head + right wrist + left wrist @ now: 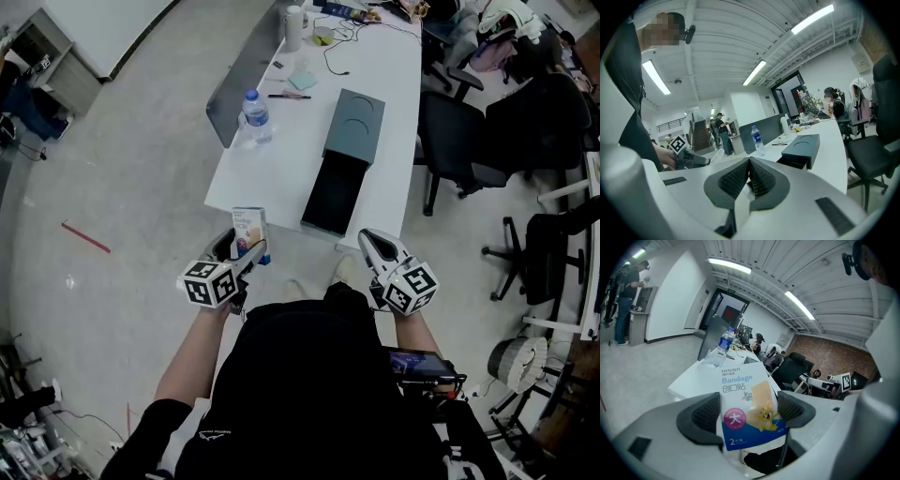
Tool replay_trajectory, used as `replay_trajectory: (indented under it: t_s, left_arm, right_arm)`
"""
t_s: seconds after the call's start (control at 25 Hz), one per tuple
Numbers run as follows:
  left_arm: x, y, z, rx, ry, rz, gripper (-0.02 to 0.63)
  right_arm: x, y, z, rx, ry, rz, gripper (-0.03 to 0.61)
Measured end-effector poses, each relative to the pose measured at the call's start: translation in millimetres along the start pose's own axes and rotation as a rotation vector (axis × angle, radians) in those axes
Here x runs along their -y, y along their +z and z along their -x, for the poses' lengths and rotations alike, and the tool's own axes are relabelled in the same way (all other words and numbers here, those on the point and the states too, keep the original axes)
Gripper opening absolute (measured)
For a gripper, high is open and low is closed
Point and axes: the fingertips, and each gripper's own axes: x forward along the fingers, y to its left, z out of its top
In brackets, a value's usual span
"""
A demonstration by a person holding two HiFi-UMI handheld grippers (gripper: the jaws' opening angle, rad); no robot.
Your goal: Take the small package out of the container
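Near left, the left hand-held gripper [253, 255] grasps the small package [248, 228], a bandage box held upright at the near edge of the worktop [281, 173]. Near right, the right hand-held gripper [367, 239] is clenched on nothing. Farther on lies the dark container [342, 159], its drawer pulled out, with a water bottle [255, 114] to its left.

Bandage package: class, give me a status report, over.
Left gripper shut on bandage package, held clear of container. Right gripper shut, empty. Water bottle stands aside, nothing blocking.
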Motion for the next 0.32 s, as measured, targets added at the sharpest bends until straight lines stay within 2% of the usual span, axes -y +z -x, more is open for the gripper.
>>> replay_trajectory:
  t_s: [0.16,0.32]
  left_arm:
    - [5.9,-5.7,-0.3,-0.013,-0.022,-0.001,0.385]
    - [-6.9,0.2,13.1,-0.014,-0.006,-0.011,0.386]
  right_arm:
    - [-6.0,-2.7,5.8,0.000,-0.014,-0.002,0.025]
    - [-18.4,-3.8,-12.9,0.016,0.007,-0.008,0.025]
